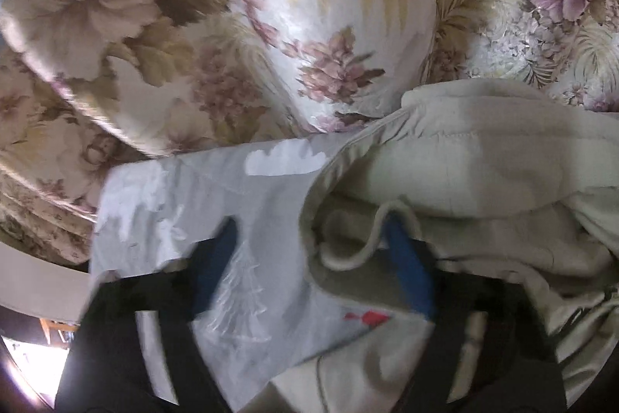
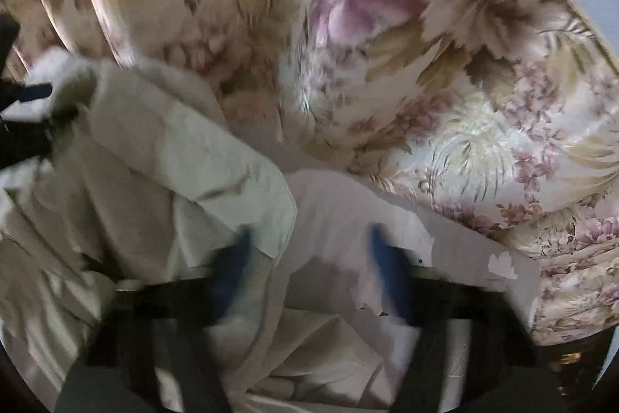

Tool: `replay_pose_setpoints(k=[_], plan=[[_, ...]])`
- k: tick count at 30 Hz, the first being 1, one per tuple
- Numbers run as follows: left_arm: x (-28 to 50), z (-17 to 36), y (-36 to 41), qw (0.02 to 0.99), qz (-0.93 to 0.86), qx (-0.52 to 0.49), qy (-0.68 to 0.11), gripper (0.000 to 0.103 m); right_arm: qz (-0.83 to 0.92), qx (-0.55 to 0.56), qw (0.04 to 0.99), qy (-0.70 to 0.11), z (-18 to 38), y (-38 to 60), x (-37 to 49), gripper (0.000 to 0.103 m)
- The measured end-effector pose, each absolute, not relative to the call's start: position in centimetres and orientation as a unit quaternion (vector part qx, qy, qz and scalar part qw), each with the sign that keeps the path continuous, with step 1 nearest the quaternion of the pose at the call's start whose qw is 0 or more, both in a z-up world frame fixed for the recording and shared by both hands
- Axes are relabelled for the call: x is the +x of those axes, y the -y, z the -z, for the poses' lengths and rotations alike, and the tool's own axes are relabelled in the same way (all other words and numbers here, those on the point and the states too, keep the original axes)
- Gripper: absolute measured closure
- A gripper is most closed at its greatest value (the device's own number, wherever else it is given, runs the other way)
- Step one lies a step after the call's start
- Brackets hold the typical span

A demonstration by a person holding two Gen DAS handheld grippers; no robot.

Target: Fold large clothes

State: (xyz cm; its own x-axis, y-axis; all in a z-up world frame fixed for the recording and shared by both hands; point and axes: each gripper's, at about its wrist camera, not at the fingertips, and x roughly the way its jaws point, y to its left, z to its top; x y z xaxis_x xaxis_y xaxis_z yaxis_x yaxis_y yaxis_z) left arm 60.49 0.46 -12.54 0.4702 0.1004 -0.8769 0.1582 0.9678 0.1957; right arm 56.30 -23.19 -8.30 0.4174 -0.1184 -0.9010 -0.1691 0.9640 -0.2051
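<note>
Left gripper (image 1: 309, 258): black frame, two blue finger pads (image 1: 410, 277), pale cylindrical part on right arm.
Right gripper (image 2: 305, 269): black crossbar and struts, blue pads (image 2: 383, 273), blurred; metallic glint at left end.

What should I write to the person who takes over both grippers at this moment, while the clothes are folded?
Left gripper: fingers apart over the grey printed garment, one finger against the cream garment near its drawstring; no clamp seen.
Right gripper: fingers apart, across the cream garment's edge and the grey one; no clamp seen.
Both garments lie crumpled together on the floral bedcover.
Done: no fold visible.
Left: grasp one garment, spread it flat, fold it.
</note>
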Motion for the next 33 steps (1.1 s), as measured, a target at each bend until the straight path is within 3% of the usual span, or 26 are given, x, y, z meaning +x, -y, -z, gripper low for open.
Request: replay_pose_setpoints(k=[1,2,8,12,19,25,33], plan=[[60.9,12.9,-0.4,0.844,0.024,0.121,-0.522,0.084,-0.024,-0.128,0.822,-0.555,9.1,23.4,56.6,0.094],[61.3,13.5,-0.3,0.838,0.031,0.112,-0.534,0.095,-0.025,-0.135,0.818,-0.558,9.6,23.5,56.6,0.094],[60.2,9.6,-0.4,0.873,0.055,0.078,-0.478,0.097,0.032,-0.188,0.881,-0.433,4.4,24.4,53.9,0.097],[57.4,4.1,-0.2,0.901,0.072,0.065,-0.424,0.097,0.028,-0.129,0.925,-0.357,-0.5,26.1,49.2,0.097],[46.0,-2.6,0.2,0.934,0.121,0.078,-0.328,0.097,-0.003,-0.074,0.956,-0.284,-3.0,28.5,38.5,0.097],[34.7,1.7,1.6,0.924,0.155,0.127,-0.327,0.095,-0.004,-0.082,0.946,-0.315,1.6,29.0,31.0,0.097],[32.7,12.4,0.3,0.878,0.148,0.139,-0.434,0.084,-0.012,-0.082,0.888,-0.452,11.3,30.0,30.0,0.096]])
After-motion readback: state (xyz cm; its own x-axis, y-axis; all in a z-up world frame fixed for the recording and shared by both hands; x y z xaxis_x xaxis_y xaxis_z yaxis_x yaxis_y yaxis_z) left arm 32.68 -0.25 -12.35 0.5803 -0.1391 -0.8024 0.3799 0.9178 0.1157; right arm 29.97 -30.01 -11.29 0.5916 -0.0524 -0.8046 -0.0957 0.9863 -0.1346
